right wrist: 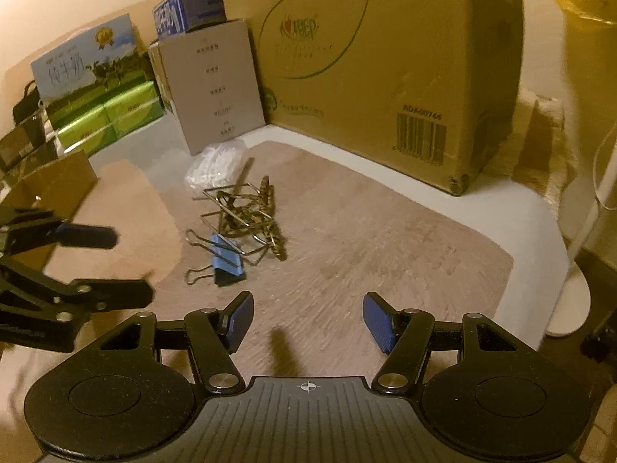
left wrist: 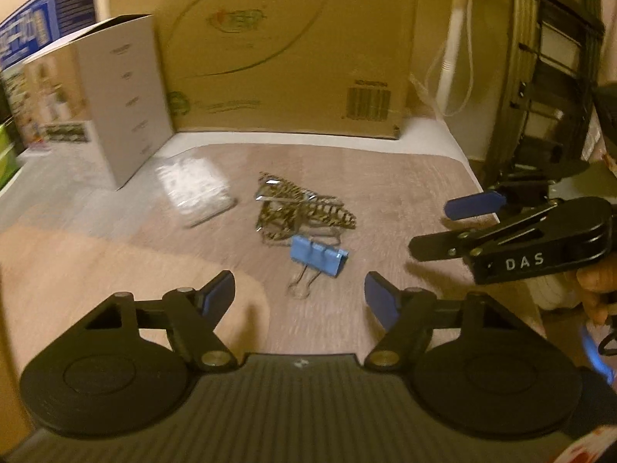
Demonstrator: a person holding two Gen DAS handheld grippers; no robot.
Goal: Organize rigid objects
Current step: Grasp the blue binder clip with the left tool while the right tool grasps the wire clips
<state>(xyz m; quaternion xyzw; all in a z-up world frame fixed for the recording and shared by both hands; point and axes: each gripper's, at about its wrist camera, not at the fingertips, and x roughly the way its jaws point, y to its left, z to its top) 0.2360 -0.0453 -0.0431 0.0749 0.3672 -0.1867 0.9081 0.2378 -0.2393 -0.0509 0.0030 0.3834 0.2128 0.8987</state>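
A blue binder clip (left wrist: 318,256) (right wrist: 227,256) lies on the brown table mat (left wrist: 405,177) (right wrist: 385,250), its wire handles toward me in the left wrist view. Just behind it sits a tangled pile of gold-and-black striped binder clips (left wrist: 300,208) (right wrist: 250,212). My left gripper (left wrist: 300,297) (right wrist: 112,266) hovers open right in front of the blue clip, with the pads apart from it. My right gripper (right wrist: 310,320) (left wrist: 451,227) is open and empty, to the right of the clips over bare mat.
A clear plastic bag (left wrist: 196,189) (right wrist: 216,166) lies behind the pile on the left. A large cardboard box (left wrist: 277,50) (right wrist: 385,58) and a grey box (left wrist: 123,92) (right wrist: 216,85) wall the back. Green cartons (right wrist: 100,108) stand far left, a white lamp base (right wrist: 570,297) at the right edge.
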